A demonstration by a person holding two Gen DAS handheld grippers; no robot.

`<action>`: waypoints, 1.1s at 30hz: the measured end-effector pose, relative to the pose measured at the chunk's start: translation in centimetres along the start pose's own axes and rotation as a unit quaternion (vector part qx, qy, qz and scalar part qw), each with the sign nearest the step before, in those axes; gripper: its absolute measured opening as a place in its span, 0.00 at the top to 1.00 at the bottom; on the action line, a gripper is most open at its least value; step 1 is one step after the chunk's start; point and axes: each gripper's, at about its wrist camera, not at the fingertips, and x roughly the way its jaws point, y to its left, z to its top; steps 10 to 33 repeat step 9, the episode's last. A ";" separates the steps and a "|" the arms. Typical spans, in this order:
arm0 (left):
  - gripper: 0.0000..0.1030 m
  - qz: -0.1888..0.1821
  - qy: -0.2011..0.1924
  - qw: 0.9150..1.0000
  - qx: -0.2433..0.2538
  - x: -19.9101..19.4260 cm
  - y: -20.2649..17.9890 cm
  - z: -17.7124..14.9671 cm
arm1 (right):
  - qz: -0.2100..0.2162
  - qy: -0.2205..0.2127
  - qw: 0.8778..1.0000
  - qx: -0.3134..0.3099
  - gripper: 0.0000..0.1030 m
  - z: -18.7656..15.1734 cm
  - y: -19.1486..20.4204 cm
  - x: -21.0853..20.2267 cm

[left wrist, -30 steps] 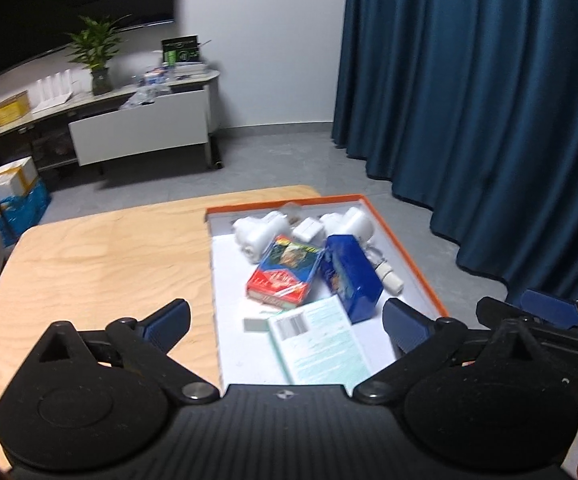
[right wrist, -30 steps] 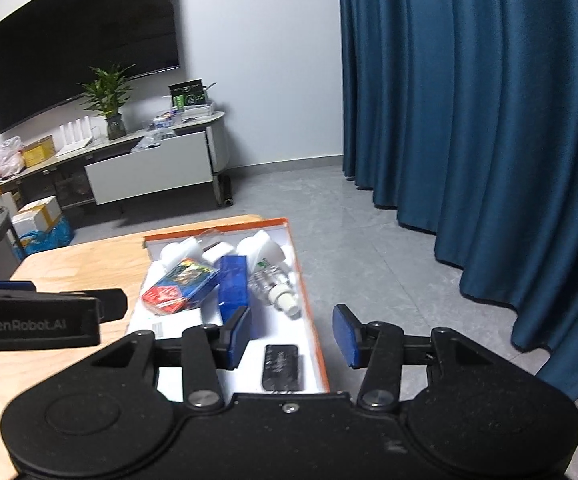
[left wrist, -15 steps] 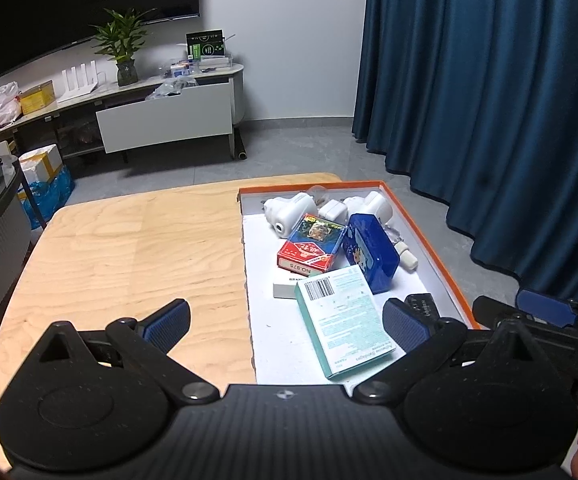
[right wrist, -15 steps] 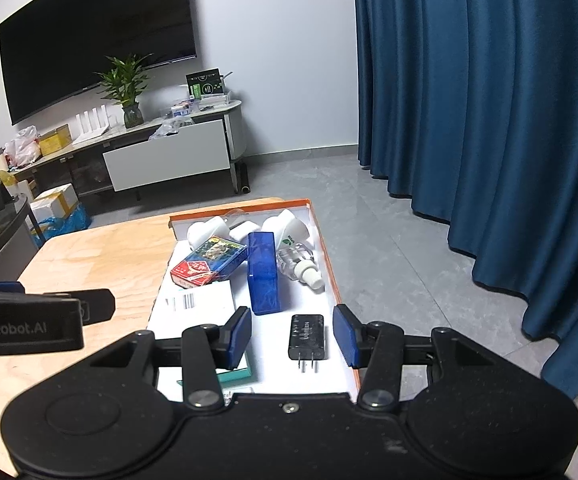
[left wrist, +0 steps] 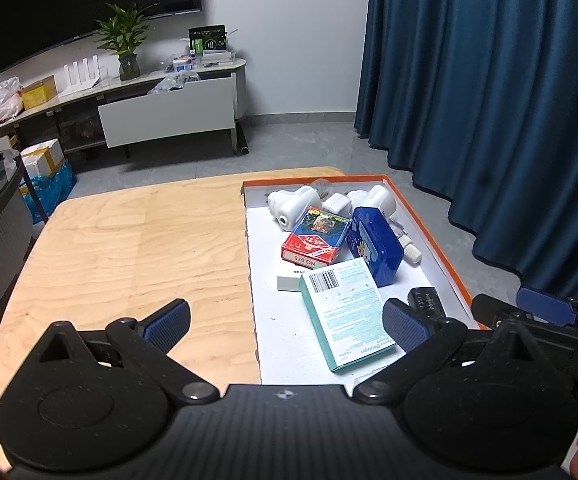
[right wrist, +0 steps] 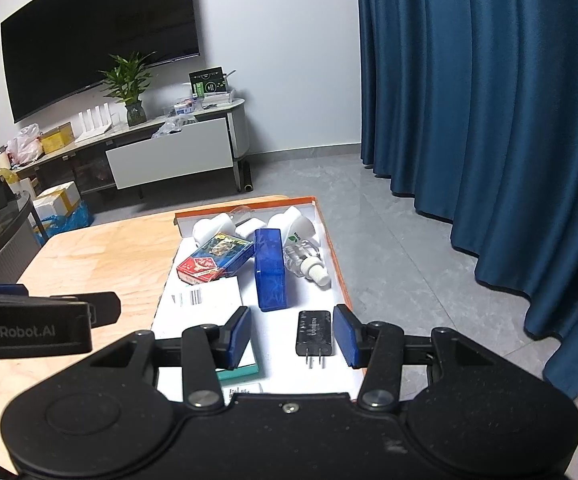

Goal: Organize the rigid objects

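Observation:
An orange-rimmed white tray [left wrist: 441, 254] [right wrist: 339, 268] on the wooden table [left wrist: 137, 248] holds a teal-and-white box [left wrist: 347, 314] [right wrist: 205, 300], a red card box [left wrist: 315, 238] [right wrist: 215, 258], a blue case [left wrist: 377, 246] [right wrist: 271, 274], a black charger [left wrist: 425, 300] [right wrist: 315, 332], white plugs [left wrist: 291, 206] [right wrist: 211, 228] and a clear bottle [right wrist: 307, 260]. My left gripper [left wrist: 285, 322] is open and empty above the tray's near left edge. My right gripper [right wrist: 293, 334] is open and empty above the tray's near end, the charger just ahead between its fingers.
Blue curtains [left wrist: 489, 100] hang to the right of the table. A TV stand [left wrist: 161, 116] with a plant [left wrist: 123, 46] stands against the far wall under a wall screen [right wrist: 101, 36]. Boxes [left wrist: 47, 172] sit on the floor at far left.
Both grippers have pulled back and risen, so the tray's near end and the black charger have come into view. Nothing was grasped.

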 end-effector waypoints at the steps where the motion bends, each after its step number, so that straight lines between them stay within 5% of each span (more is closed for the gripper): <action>1: 0.00 -0.004 -0.002 1.000 -0.001 0.0 0.1 0.0 | 0.000 0.001 1.000 0.000 0.46 0.0 0.1 0.0; 33: 0.00 -0.002 0.003 1.000 -0.001 0.3 0.4 -0.1 | -0.003 0.005 1.000 0.003 0.46 -0.3 0.2 0.5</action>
